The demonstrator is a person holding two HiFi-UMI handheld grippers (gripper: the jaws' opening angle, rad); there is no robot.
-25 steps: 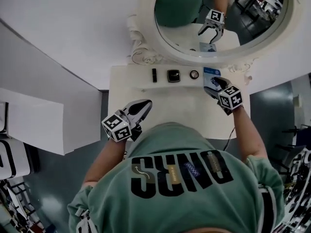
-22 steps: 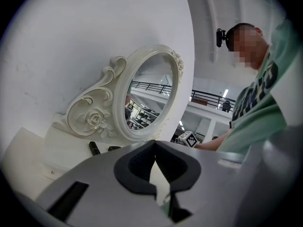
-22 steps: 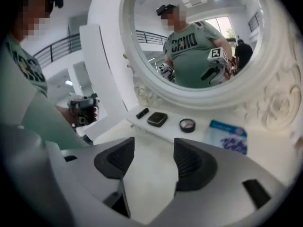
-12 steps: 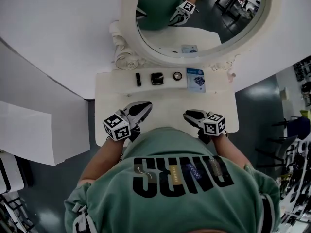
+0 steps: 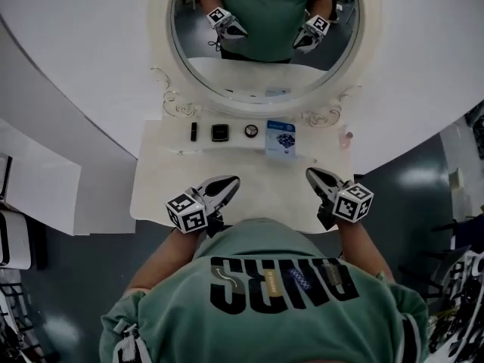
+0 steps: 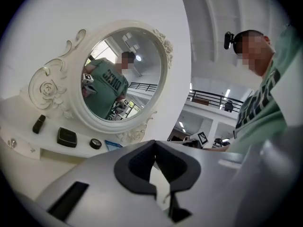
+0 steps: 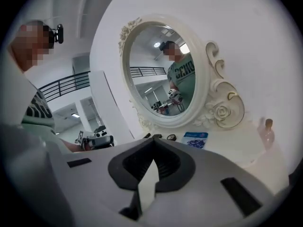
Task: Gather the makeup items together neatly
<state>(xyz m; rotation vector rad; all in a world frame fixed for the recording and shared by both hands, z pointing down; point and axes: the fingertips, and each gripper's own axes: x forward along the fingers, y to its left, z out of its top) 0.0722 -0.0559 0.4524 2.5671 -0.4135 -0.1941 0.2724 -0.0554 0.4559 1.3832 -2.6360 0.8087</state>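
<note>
Left tool (image 5: 226, 181) closed, jaws together, nothing between them, held over the front-left part of the bench (image 5: 257, 174). Right tool (image 5: 313, 175) has just closed, jaws touching, empty, over the front-right part of the bench. Both tools are well apart from the makeup. The items sit in a row along the back edge, under the oval mirror (image 5: 249, 98). From the left: black stick (image 5: 193, 131), square black compact (image 5: 220, 132), small round pot (image 5: 251, 131), blue packet (image 5: 281, 139) lying flat. The stick, compact and pot are near each other but apart, and the packet is just right of the pot. Small pale bottle (image 5: 348, 137) stands alone near the back-right corner
</note>
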